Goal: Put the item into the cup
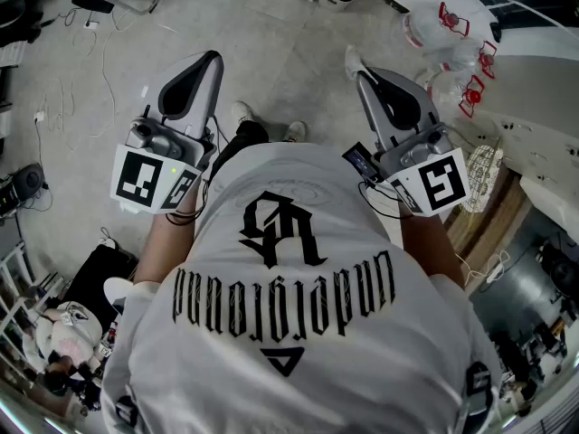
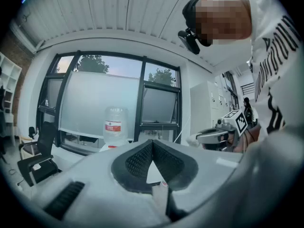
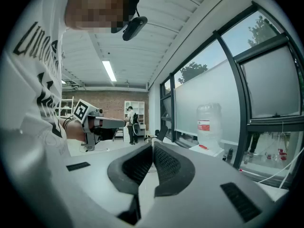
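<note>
Two tools, nothing gripped: left tool [image 2: 152, 142] and right tool [image 3: 153, 144] both have jaws closed tip to tip, pointing near the water bottle [image 2: 115, 122]. Item and cup: not in any view. Judgement: pick-up not begun; next, locate item, open one tool.

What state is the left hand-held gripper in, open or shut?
Shut. In the left gripper view, the left hand-held gripper has its jaws meeting at the tips, with nothing between them.

Bare grey floor [image 1: 298, 43]: thin cables [image 1: 107, 57] left of the person's shoes [image 1: 242, 112], plastic bags [image 1: 441, 36] to their right.
</note>
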A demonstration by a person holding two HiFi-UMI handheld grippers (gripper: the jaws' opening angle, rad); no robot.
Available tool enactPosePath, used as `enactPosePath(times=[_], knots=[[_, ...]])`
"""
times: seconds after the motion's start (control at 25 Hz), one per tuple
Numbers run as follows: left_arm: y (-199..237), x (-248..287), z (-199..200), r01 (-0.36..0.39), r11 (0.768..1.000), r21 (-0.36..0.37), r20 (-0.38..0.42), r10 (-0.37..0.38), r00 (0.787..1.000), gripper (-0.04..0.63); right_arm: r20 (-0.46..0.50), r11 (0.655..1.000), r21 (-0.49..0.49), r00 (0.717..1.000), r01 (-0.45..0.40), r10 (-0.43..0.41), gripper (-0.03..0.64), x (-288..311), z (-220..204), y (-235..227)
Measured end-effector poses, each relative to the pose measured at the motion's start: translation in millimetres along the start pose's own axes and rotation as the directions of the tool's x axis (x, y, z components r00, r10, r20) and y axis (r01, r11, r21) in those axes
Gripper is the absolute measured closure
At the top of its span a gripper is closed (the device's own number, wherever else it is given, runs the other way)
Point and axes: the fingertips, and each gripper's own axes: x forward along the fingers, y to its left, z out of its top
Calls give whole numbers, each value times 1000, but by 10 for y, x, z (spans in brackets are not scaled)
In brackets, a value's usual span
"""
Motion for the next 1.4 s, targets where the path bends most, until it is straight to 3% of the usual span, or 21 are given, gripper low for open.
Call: enactPosePath(times=[0.8,1.08,1.4], knots=[[148,83,-70,40,999,-20,-13,-40,999,580,6,1000,5,1000,-24,24,601,271,19,39],[494,0,-75,47,998,-35,-6,-48,999,581,-11,1000,-4,1000,-22,22,600,614,87,116],[1219,-107,-9,73,997,-40,7,-72,997,580,-12,1000,-3,1000,10,-10,601,1311,249,226]])
